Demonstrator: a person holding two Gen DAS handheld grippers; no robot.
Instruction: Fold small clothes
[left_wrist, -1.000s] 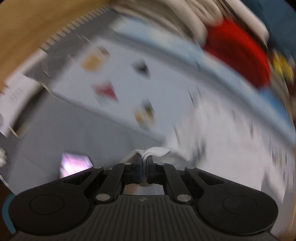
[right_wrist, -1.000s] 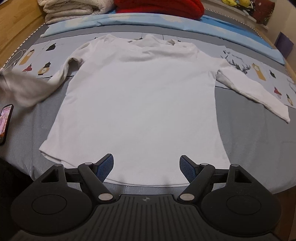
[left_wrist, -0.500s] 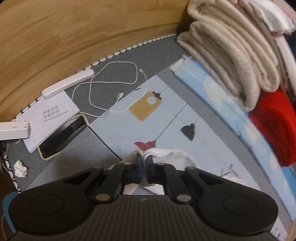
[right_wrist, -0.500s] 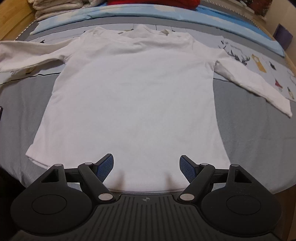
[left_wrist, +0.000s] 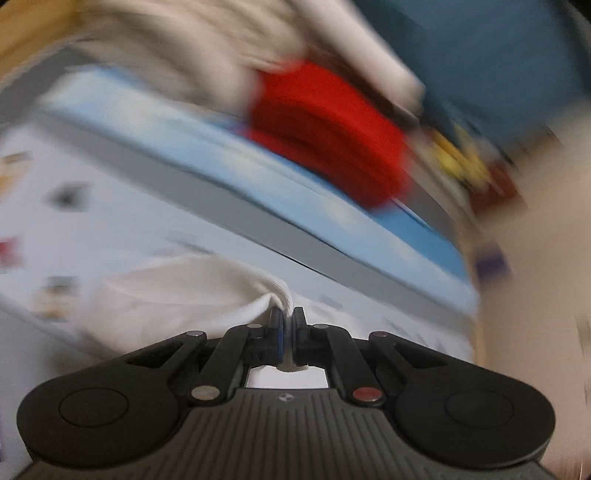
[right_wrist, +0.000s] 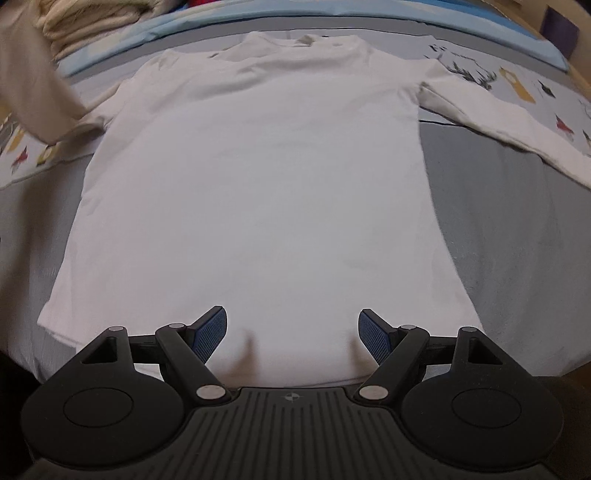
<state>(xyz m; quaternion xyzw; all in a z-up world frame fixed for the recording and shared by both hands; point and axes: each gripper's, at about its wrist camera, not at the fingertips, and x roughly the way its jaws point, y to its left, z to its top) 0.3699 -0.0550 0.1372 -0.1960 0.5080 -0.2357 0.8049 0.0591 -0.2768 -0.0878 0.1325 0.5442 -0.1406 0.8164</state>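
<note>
White sleeve (left_wrist: 177, 291), clamped in left gripper (left_wrist: 286, 325), has lifted; right gripper (right_wrist: 293, 332) stays spread.

My left gripper (left_wrist: 286, 316) swings the pinched sleeve (left_wrist: 192, 291) up off the bed and inward; my right gripper's view sits closer over the shirt (right_wrist: 258, 192).

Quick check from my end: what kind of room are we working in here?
Most likely a bedroom. The white shirt lies flat on a bed's grey patterned cover, with folded cream blankets and a red one stacked at the far edge.
</note>
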